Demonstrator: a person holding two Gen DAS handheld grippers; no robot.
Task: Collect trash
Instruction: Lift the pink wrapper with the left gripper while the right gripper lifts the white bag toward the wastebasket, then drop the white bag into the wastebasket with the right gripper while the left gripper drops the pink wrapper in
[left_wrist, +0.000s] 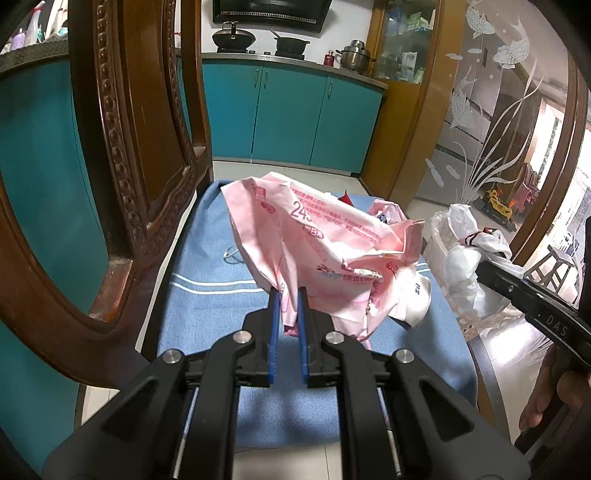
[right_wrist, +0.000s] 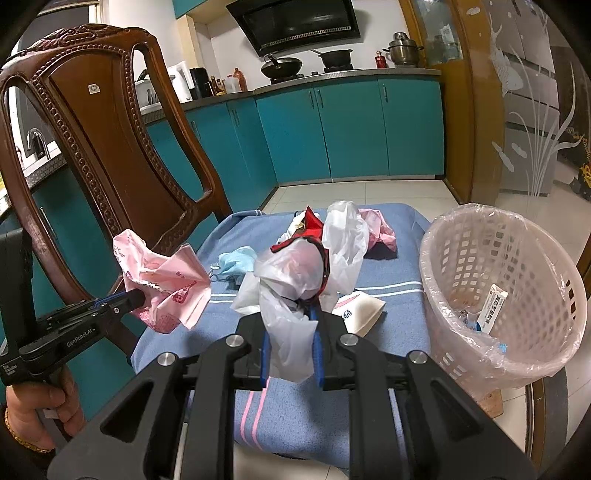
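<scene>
Trash fills both tongs: my left tongs (left_wrist: 287, 291) are clamped on a crumpled pink wrapper (left_wrist: 325, 247), my right tongs (right_wrist: 295, 312) on a bunched white plastic bag (right_wrist: 291, 280), both held above the blue cloth (right_wrist: 388, 295) covering the surface. The lined basket (right_wrist: 509, 291) stands at three o'clock of the right tongs, a small box (right_wrist: 496, 308) already inside. I judge the thin bag could slip free or snag the loose scraps beneath, and the light basket could tip if bumped. The wrapper shows "24"; the left tool reads "GenRobot.AI".
</scene>
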